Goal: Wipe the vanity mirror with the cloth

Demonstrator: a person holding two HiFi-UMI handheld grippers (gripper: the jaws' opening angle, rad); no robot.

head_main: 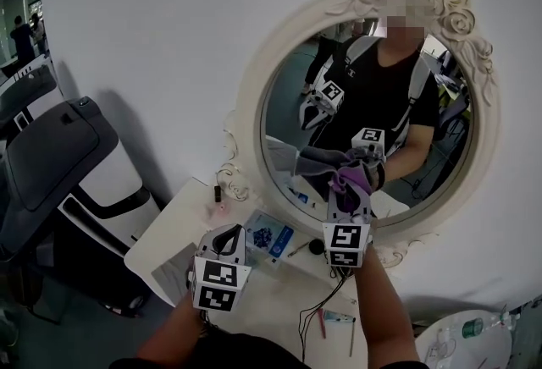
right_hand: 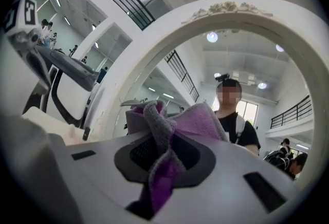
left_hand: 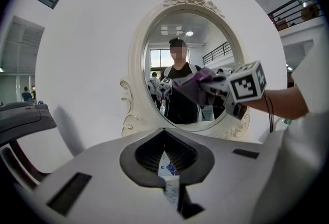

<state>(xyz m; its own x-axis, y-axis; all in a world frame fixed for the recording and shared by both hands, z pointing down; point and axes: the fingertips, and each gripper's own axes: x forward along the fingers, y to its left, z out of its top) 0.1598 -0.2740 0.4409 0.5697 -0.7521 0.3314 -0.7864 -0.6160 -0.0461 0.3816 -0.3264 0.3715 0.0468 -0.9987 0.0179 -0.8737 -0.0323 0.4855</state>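
Observation:
An oval vanity mirror (head_main: pixel 292 109) in an ornate white frame hangs on the white wall. My right gripper (head_main: pixel 349 195) is shut on a bunched purple and grey cloth (head_main: pixel 352 178). It holds the cloth at the lower part of the glass. From the left gripper view the mirror (left_hand: pixel 159 58) stands ahead, with the cloth (left_hand: pixel 193 87) and right gripper (left_hand: pixel 209 84) in front of it. In the right gripper view the cloth (right_hand: pixel 198 120) fills the jaws of the right gripper (right_hand: pixel 164 166). My left gripper (head_main: pixel 227 234) hangs low over the table, jaws together, empty.
A white vanity table (head_main: pixel 169 240) below the mirror carries a blue packet (head_main: pixel 269 236), a small dark bottle (head_main: pixel 218 193), a black round item (head_main: pixel 316 246) and cables (head_main: pixel 318 308). A grey and white machine (head_main: pixel 59 156) stands left. A round white stand (head_main: pixel 466 342) is at the lower right.

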